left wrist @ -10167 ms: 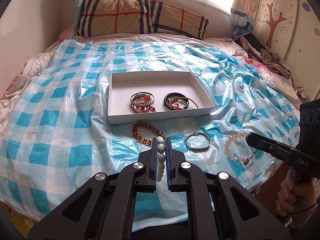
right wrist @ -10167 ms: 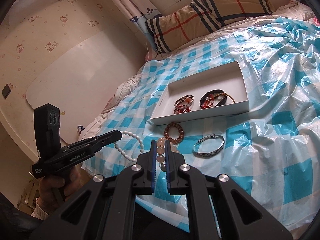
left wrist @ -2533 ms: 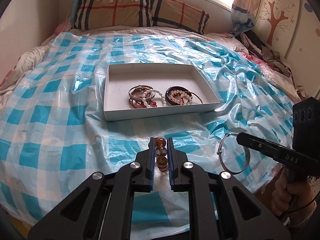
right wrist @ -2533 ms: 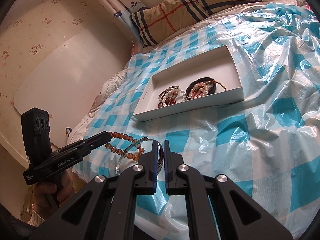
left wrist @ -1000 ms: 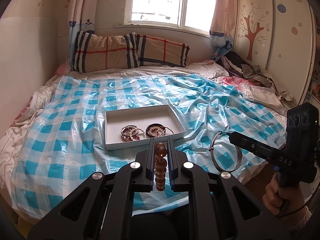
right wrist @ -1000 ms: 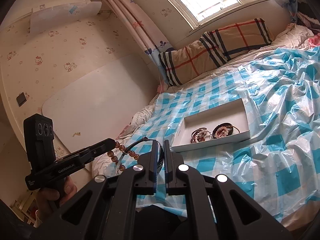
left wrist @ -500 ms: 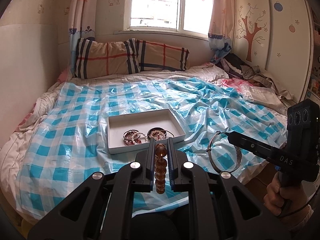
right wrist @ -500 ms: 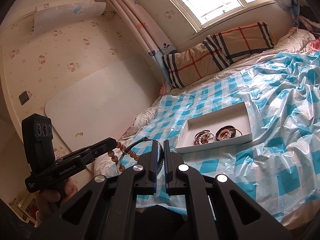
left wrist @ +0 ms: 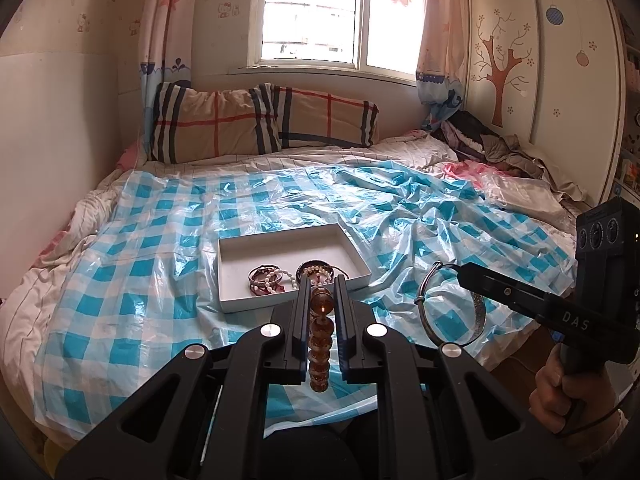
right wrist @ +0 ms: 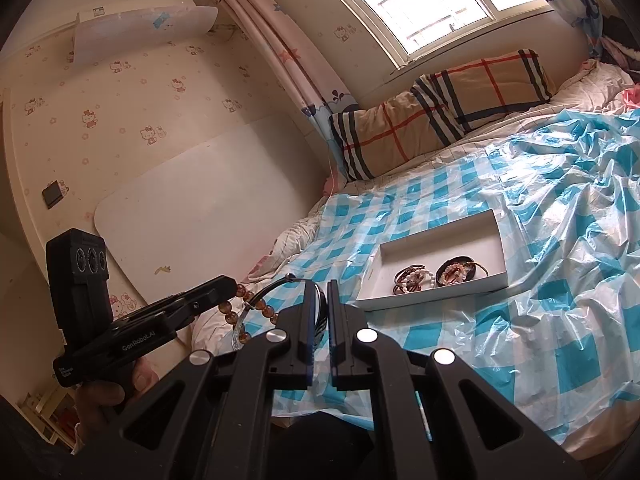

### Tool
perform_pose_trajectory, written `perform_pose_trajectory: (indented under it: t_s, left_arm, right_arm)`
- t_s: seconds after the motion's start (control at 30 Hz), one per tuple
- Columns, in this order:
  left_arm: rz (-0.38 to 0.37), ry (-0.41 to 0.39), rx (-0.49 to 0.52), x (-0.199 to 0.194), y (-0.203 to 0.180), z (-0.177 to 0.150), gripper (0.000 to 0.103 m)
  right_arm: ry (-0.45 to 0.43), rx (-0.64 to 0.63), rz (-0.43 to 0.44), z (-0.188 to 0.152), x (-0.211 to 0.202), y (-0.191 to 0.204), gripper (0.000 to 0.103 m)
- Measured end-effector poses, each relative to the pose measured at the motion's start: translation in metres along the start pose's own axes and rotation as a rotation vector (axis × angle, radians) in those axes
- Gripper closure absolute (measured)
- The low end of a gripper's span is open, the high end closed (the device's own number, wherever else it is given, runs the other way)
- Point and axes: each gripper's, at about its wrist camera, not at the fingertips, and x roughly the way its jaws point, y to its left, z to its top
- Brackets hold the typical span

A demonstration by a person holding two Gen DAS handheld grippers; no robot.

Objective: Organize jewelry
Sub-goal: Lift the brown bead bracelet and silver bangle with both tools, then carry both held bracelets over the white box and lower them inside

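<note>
we are holding the left gripper nearly closed, its jaws pinching a brown bead bracelet that is hanging down between the fingers in a short string. in the right wrist view the same bracelet is dangling from the tip of that gripper, out in the air off the near edge of the bed.

we are keeping the right gripper almost fully closed on a silver bangle, gripping it by the rim so the ring is hanging open below the tip, above the near right part of the bed. from its own camera only a thin edge of the bangle is showing between the jaws.

both grippers are hovering short of the white box, which is sitting on the blue checked plastic sheet in the middle of the bed. several bracelets are already lying in the near half of the box, a pale beaded one draped across them.

a striped pillow is leaning at the head of the bed under the window, and a heap of clothes is lying at the far right corner. nothing is standing between the grippers and the box.
</note>
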Motion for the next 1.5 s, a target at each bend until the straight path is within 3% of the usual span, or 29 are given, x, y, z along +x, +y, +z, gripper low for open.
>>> perform_pose_trajectory:
  t_s: [0.57,0.97,1.5]
  left_arm:
    - [0.006,0.017,-0.011,0.012,0.014,0.005,0.092]
    - [0.008,0.044,-0.022,0.058,0.023,0.008,0.092]
    - [0.007,0.063,-0.044,0.145,0.043,0.025,0.092]
  right_arm:
    - [0.013,0.01,-0.004,0.0,0.005,0.0,0.097]
    - [0.04,0.028,-0.032,0.01,0.037,-0.019,0.097]
    - [0.067,0.055,-0.062,0.031,0.108,-0.076,0.097]
